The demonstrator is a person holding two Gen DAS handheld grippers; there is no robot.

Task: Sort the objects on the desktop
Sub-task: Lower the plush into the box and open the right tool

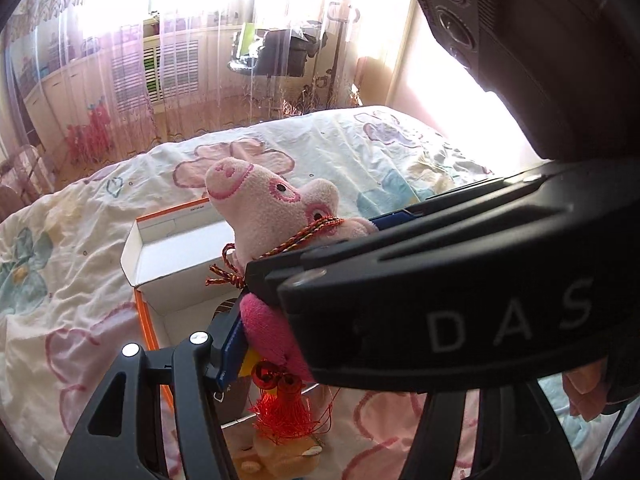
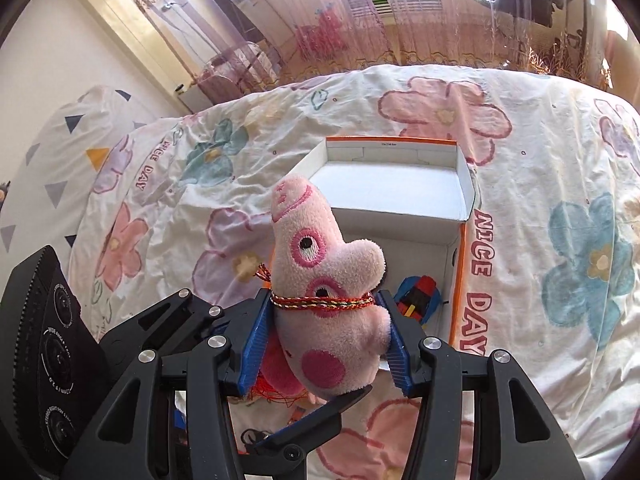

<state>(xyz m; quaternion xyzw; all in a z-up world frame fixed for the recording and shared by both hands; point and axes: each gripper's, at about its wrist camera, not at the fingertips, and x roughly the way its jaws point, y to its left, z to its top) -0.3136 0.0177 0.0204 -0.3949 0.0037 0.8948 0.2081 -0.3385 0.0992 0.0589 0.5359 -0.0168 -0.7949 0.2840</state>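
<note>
A pink pig plush [image 2: 320, 272] with a braided red cord at its neck is held above an open white box with orange edges [image 2: 464, 184]. My right gripper [image 2: 324, 296] is shut on the plush, one blue pad on each side below the neck. In the left wrist view the plush [image 1: 264, 208] hangs over the box [image 1: 132, 248], with its red tassel [image 1: 288, 412] dangling. My left gripper [image 1: 316, 344] has one blue pad [image 1: 230, 348] against the plush's red body. Its other finger is hidden behind the right gripper's black housing [image 1: 460, 312].
The box lies on a bed with a flowered quilt [image 2: 580, 184]. A small blue, red and yellow toy [image 2: 418, 298] sits inside the box. A beige toy [image 1: 276, 456] lies on the quilt below the tassel. A curtain and window stand behind the bed.
</note>
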